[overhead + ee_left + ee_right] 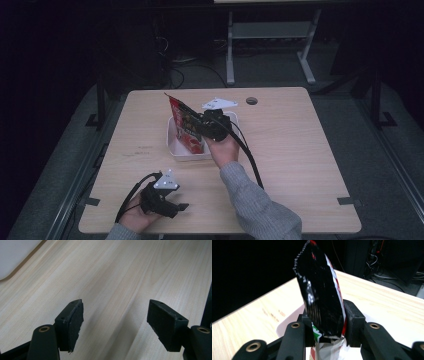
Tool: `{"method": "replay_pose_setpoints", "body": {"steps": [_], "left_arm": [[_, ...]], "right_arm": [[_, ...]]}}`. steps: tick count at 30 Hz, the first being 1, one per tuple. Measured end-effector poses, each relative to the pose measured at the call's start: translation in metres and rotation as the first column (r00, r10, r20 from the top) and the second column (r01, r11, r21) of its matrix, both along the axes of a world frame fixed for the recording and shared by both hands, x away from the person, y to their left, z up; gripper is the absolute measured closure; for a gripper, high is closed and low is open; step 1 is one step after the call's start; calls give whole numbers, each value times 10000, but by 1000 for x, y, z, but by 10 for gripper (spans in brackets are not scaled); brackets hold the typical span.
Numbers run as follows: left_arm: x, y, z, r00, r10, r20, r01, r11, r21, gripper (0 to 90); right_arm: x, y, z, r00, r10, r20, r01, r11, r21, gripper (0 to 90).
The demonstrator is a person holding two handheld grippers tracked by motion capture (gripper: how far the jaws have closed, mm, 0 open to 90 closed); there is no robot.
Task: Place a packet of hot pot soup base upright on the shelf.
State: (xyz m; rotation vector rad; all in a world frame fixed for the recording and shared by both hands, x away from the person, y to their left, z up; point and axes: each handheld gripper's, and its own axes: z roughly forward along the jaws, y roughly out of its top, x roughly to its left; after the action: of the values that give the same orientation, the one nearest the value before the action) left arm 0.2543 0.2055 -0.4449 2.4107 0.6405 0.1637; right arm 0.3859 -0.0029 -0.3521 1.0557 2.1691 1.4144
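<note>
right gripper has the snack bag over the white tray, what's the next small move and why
Probably lower the right gripper a little and then open it. Its jaws are shut on the snack bag, which stands tilted with its lower end already in the white tray. The left gripper is open over bare table, holding nothing.

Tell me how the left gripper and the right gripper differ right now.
The black left gripper is open over bare wood; the black right gripper is shut on a red and black foil snack packet. The left sits low near the light wooden table's front edge; the right is raised above the white rectangular tray. Both are hand-held.
</note>
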Motion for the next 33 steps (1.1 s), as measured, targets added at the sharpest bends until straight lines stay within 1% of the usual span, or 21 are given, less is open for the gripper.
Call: {"method": "replay_pose_setpoints", "body": {"steps": [1,2,3,6,7,9,10,11,12,14,15,17,19,22,23,28,29,31,33], "left_arm": [[0,0,0,10000,-2,1,2,10000,2,289],[0,0,0,10000,-14,-2,14,10000,21,289],[0,0,0,10000,-14,-2,14,10000,21,289],[0,0,0,10000,-16,3,16,10000,16,289],[0,0,0,10000,-7,4,7,10000,6,289],[0,0,0,10000,-4,9,4,10000,16,289],[0,1,0,10000,-11,3,11,10000,19,289],[0,1,0,10000,-11,3,11,10000,19,289],[0,1,0,10000,-5,0,5,10000,13,289],[1,1,0,10000,-5,-5,5,10000,15,289],[1,1,0,10000,0,-1,0,10000,14,289],[0,1,0,10000,3,11,-3,10000,16,288],[1,1,0,10000,4,11,-4,10000,20,287],[1,1,0,10000,22,12,-22,10000,18,286],[1,1,0,10000,22,12,-22,10000,18,286],[1,2,0,10000,28,20,-28,10000,32,284],[1,2,0,10000,30,17,-30,10000,33,283],[1,1,0,10000,30,22,-30,10000,34,283],[1,1,0,10000,39,22,-39,10000,34,283]], "right_arm": [[0,-1,0,10000,22,-23,-22,10000,-53,668],[0,-2,0,9998,41,-170,-41,10000,-7,671],[0,-2,0,9998,41,-170,-41,10000,-7,671],[1,-4,-1,9997,-79,-235,80,10000,45,679],[1,-5,-1,9994,-201,-277,203,9998,63,681],[3,-7,-3,9988,-251,-424,265,9991,318,678],[5,-10,-3,9984,-135,-553,163,9986,502,659],[5,-10,-3,9984,-135,-553,163,9986,502,659],[6,-11,-3,9976,3,-685,38,9982,603,639],[10,-16,-4,9929,381,-1129,-260,9940,1063,589],[11,-17,-4,9920,465,-1177,-334,9932,1111,581],[11,-19,-5,9897,665,-1266,-516,9917,1178,550],[12,-22,-5,9851,885,-1478,-702,9896,1252,526],[12,-29,-6,9802,1057,-1673,-840,9877,1317,473],[12,-29,-6,9802,1057,-1673,-840,9877,1317,473],[11,-39,-5,9741,1345,-1815,-1099,9841,1394,441],[10,-43,-3,9712,1476,-1869,-1219,9823,1421,436],[10,-45,-3,9705,1530,-1865,-1280,9819,1394,433],[8,-50,-1,9679,1641,-1906,-1391,9806,1379,424]]}}
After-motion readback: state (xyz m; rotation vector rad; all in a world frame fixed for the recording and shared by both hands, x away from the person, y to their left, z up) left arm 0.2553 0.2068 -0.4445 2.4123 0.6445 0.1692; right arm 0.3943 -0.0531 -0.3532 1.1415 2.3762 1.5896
